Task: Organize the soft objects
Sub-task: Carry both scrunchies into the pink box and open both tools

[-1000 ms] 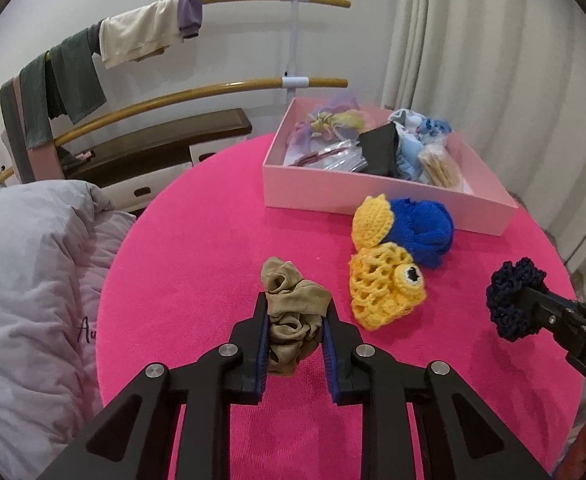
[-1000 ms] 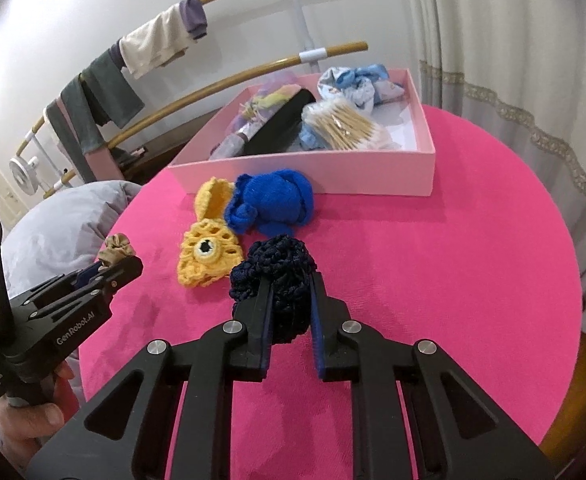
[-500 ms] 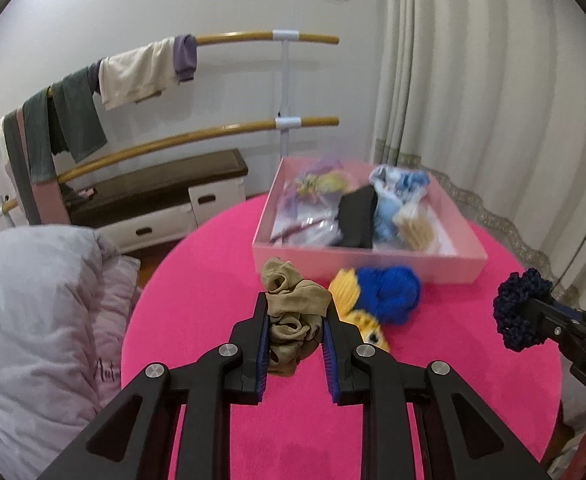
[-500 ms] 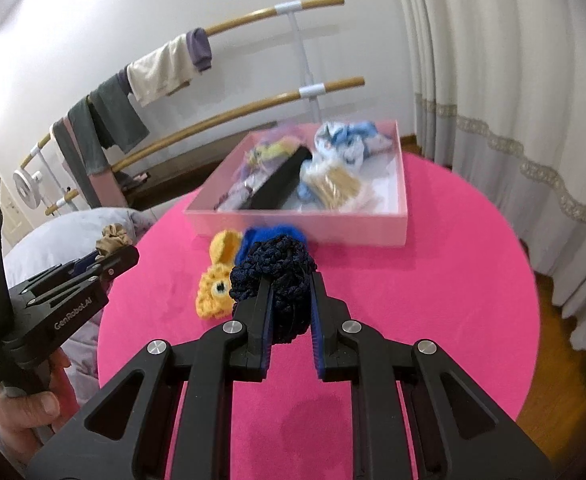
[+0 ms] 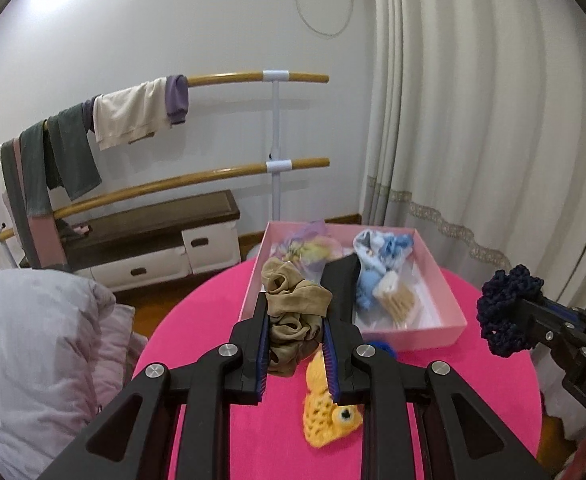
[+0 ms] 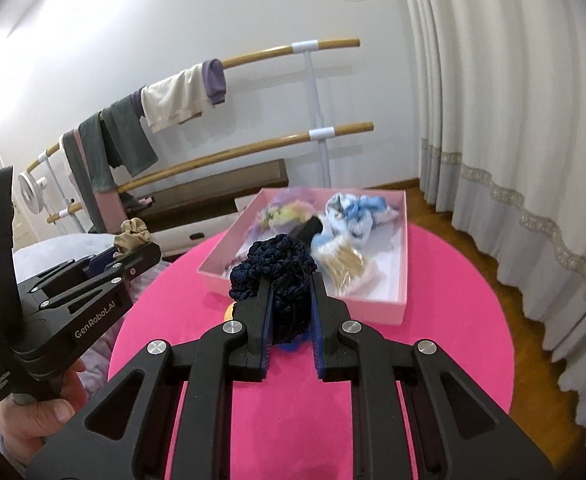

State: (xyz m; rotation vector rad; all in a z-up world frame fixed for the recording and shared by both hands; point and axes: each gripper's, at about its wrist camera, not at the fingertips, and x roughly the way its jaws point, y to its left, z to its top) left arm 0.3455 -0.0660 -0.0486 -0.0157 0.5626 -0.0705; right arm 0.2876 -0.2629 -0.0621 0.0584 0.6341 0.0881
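Both jaws grip scrunchies: left the beige scrunchie [image 5: 295,314], right the navy scrunchie [image 6: 279,276] (crocheted).

The round pink desk [image 5: 197,344] looks covered in matt, felt-like cloth. The tan satin scrunchie [image 5: 293,312] has a faint sheen and soft wrinkles, while the navy crocheted scrunchie [image 6: 277,276] is rough, knotted yarn. The yellow crocheted fish toy [image 5: 329,412] shows an open knit mesh. Both the left gripper [image 5: 295,344] and right gripper [image 6: 291,320] are matt black plastic (with shiny metal rivets and ribbed blue pads). The shallow pink cardboard box [image 5: 421,334] appears smooth.
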